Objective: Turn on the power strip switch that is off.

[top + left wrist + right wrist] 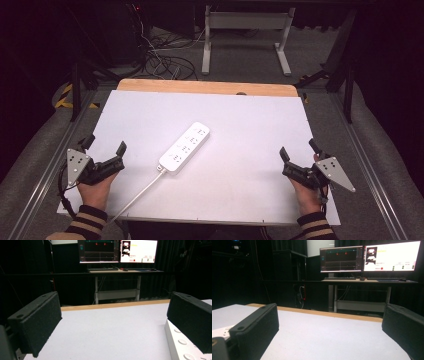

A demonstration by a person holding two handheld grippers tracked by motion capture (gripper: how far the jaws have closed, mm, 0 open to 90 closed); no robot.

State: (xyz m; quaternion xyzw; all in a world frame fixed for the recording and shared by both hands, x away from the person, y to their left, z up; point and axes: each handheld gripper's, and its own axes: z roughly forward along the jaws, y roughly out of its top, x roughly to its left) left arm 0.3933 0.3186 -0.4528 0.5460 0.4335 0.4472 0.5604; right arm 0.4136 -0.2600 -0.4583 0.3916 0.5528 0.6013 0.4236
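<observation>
A white power strip (185, 147) lies slantwise in the middle of the white table top (250, 125), and its white cable (137, 196) runs off toward the near edge. My left gripper (105, 146) rests at the table's left side, open with nothing between its jaws. Its own view, the left gripper (113, 317), has the power strip (181, 345) just beside the right jaw. At the table's right side my right gripper (298, 149) is open and empty. In the right gripper view, the right gripper (329, 325) has a corner of the power strip (220, 331) behind its left jaw.
A wooden strip (205, 87) borders the table's far edge. Beyond it stand a desk frame (245, 35) and floor cables (165, 60). Two lit monitors (367, 258) sit on that desk. Metal rails (367, 170) run along both table sides.
</observation>
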